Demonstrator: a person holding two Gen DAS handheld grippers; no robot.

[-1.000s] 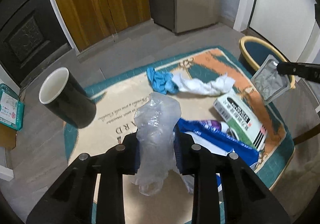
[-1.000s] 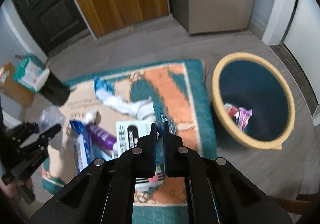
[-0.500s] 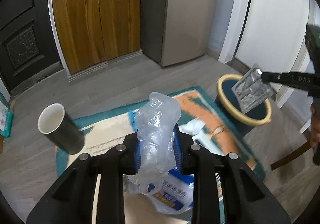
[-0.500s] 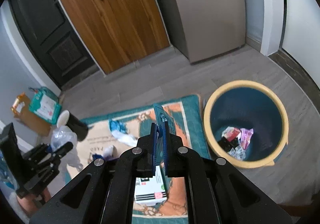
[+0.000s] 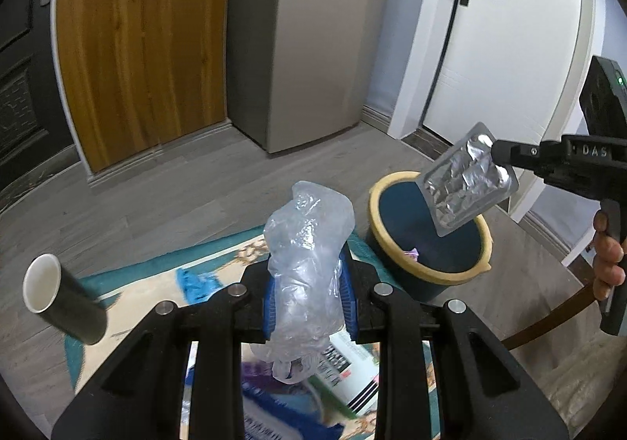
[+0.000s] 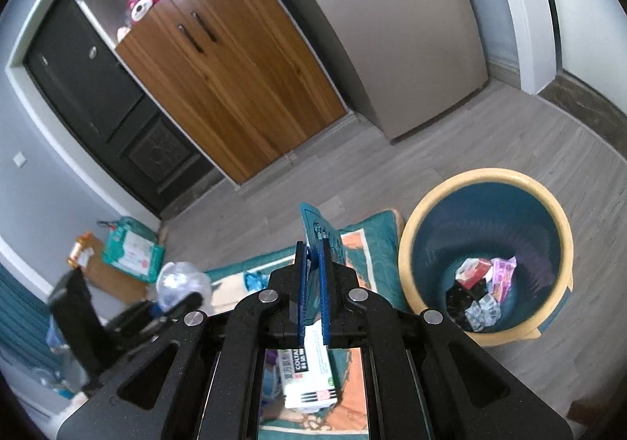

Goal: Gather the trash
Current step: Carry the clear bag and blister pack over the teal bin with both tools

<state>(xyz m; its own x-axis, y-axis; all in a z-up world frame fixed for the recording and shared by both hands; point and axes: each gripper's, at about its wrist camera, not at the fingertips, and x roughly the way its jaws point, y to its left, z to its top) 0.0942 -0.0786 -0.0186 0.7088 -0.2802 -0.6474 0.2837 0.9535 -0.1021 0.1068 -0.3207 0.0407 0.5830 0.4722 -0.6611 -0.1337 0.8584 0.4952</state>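
My left gripper (image 5: 309,306) is shut on a crumpled clear plastic bag (image 5: 307,259), held high above the rug. My right gripper (image 6: 312,299) is shut on a flat blister pack (image 6: 319,234), seen edge-on here and as a silver foil sheet (image 5: 464,183) in the left wrist view, hanging over the bin. The blue trash bin with a yellow rim (image 6: 435,200) stands on the floor right of the rug and holds several wrappers (image 6: 480,293). It also shows in the left wrist view (image 5: 392,181), right of the bag. The left gripper with its bag (image 6: 182,281) shows at lower left.
A white medicine box (image 6: 313,373), blue packets (image 5: 274,412) and a blue cloth (image 5: 196,283) lie on the patterned rug (image 6: 376,240). A dark cup (image 5: 58,300) stands at the rug's left. A wooden cabinet (image 5: 137,48), a fridge (image 5: 313,48) and a white door (image 5: 509,28) stand behind.
Both grippers have risen well above the rug with their loads. The blister pack has moved over the bin, and the bin now sits closer in both views.
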